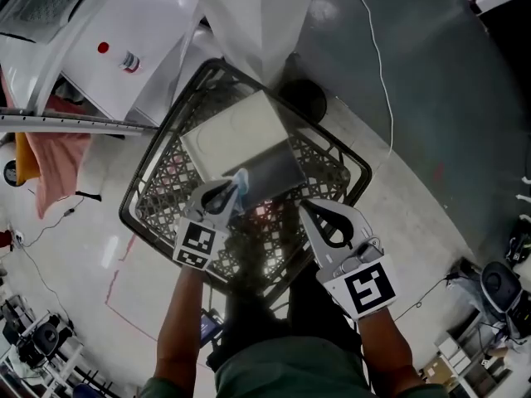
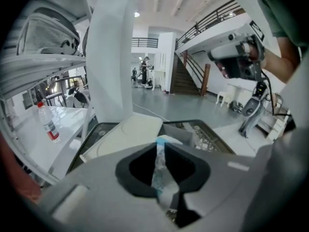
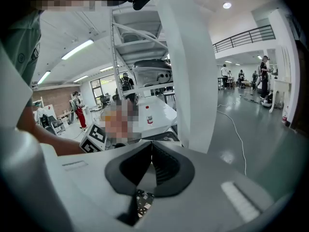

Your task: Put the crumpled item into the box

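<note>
While hanging over the near rim of the basket point(image 1: 166, 181), counting two tools: one left tool point(image 1: 236, 187), one right tool point(image 1: 304, 209), side by side and apart.

Left tool: clamping on the crumpled item point(image 1: 241, 179), one pale blue, clear wad standing up between the pads, hovering over the near edge of the box point(image 1: 236, 127).

Right tool: pressing its jaws together with nothing between them, pointing at the basket's near right side.

Box: one, white on top with a grey part toward the tools, sitting inside the basket and leaving strips of bare lattice along the left and right walls.

Basket: one, black, openwork, rim running unbroken all round.

Edges: one white pillar point(image 1: 257, 15) rising at the far rim, touching or just behind it, impossible to tell; one white desk point(image 1: 166, 36) closing in at far left, carrying one red-capped bottle point(image 1: 130, 60); one pink cloth point(image 1: 54, 160) hanging well off to the left.

Open room: lying to the right, across grey floor point(image 1: 440, 98) crossed by one white cable point(image 1: 377, 65).
</note>
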A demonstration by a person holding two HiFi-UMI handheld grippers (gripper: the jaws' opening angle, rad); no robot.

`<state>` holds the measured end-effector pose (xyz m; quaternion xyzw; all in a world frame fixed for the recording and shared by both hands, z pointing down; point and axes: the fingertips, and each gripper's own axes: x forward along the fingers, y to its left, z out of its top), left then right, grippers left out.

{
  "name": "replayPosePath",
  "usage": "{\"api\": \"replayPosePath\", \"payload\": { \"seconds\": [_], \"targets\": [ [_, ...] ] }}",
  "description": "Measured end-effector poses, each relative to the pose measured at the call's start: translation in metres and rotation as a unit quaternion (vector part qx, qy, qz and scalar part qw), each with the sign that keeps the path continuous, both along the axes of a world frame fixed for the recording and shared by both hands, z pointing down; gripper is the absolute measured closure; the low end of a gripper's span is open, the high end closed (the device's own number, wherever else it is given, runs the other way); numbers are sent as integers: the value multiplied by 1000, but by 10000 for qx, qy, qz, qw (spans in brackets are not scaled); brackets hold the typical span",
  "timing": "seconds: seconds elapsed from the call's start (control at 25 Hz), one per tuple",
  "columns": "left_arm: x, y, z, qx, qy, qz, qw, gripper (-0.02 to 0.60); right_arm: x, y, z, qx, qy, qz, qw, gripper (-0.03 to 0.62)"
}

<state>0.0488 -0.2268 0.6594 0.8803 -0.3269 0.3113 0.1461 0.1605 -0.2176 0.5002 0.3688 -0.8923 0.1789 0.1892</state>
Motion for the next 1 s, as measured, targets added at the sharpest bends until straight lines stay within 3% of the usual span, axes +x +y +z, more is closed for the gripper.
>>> {"api": "replayPosePath", "payload": {
  "seconds": [0.56, 1.0],
  "targets": [
    [29, 5, 33, -367, -1, 252, 9990, 532, 16, -6, 20, -156, -5, 105, 9998, 586],
    [30, 13, 55, -600, -1, 249, 9979, 528, 18, 1, 31, -263, 14, 90, 9996, 586]
  ]
}}
